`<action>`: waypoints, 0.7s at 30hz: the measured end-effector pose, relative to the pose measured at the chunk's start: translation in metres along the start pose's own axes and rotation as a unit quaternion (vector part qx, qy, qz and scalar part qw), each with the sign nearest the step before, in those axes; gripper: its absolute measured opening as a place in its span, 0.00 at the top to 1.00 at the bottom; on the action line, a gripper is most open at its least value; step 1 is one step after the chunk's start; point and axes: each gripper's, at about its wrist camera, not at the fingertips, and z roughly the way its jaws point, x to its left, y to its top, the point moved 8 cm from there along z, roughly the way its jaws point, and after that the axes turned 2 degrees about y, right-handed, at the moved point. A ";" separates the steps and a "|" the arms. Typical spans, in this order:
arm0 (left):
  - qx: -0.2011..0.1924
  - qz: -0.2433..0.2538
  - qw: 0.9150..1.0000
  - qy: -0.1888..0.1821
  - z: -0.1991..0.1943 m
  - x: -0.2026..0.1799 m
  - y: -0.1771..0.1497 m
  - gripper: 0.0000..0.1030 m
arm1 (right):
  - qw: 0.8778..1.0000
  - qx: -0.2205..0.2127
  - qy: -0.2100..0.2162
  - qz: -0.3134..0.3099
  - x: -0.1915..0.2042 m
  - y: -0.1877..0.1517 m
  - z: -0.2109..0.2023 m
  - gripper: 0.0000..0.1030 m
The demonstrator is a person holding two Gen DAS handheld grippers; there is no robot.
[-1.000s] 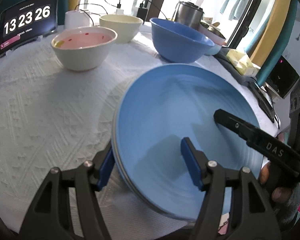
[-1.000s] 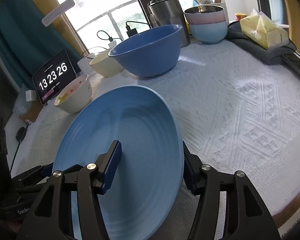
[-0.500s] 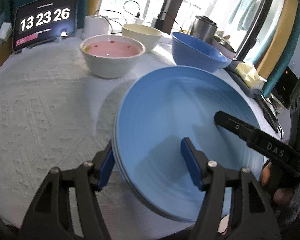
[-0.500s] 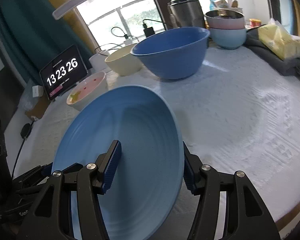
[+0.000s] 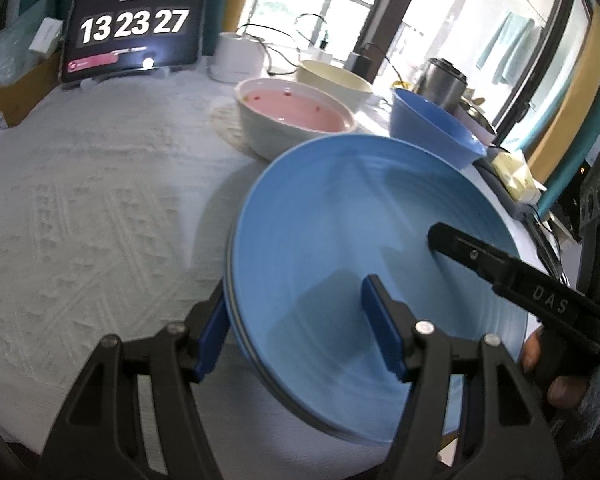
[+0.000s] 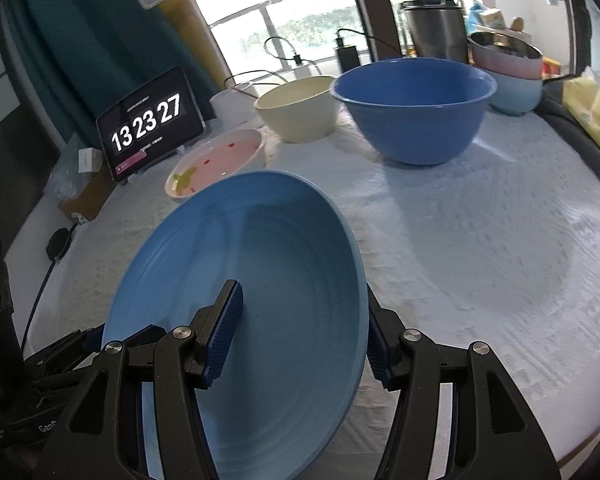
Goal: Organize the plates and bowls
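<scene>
Left wrist view: blue plate (image 5: 340, 248) carried over the white tablecloth (image 5: 100, 200).
Left gripper (image 5: 300, 328) and right gripper (image 6: 300, 332) each clamp opposite rims, jaws about half spread.

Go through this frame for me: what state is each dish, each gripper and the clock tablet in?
blue plate: held by both grippers, tilted.
left gripper: shut on its rim.
right gripper: shut on the opposite rim.
pink-lined bowl: upright, empty.
cream bowl: upright.
blue bowl: upright, empty.
tablet: on, 13 23 27.
</scene>
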 end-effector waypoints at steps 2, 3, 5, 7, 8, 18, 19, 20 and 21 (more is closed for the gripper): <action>-0.001 -0.007 1.000 0.004 -0.001 0.010 0.001 0.37 | 1.000 0.004 0.003 -0.006 0.009 0.001 0.006 0.42; -0.002 -0.010 1.000 0.006 -0.002 0.013 0.001 0.37 | 1.000 0.005 0.004 -0.009 0.012 0.001 0.008 0.42; -0.004 -0.016 1.000 0.010 -0.003 0.022 0.002 0.37 | 1.000 0.009 0.008 -0.014 0.022 0.002 0.013 0.42; -0.006 -0.022 1.000 0.014 -0.004 0.032 0.004 0.37 | 1.000 0.013 0.011 -0.019 0.030 0.002 0.018 0.42; -0.006 -0.024 1.000 0.016 -0.005 0.036 0.005 0.37 | 1.000 0.014 0.013 -0.021 0.034 0.003 0.020 0.42; -0.011 -0.049 0.998 0.038 -0.009 0.076 0.009 0.37 | 0.998 0.030 0.032 -0.044 0.075 0.007 0.044 0.42; -0.012 -0.051 0.998 0.039 -0.010 0.079 0.010 0.37 | 0.998 0.032 0.034 -0.046 0.078 0.007 0.046 0.42; -0.012 -0.054 0.998 0.041 -0.010 0.083 0.010 0.37 | 0.998 0.034 0.035 -0.048 0.081 0.007 0.048 0.42; -0.012 -0.057 0.997 0.042 -0.010 0.086 0.010 0.37 | 0.997 0.036 0.037 -0.051 0.085 0.007 0.051 0.42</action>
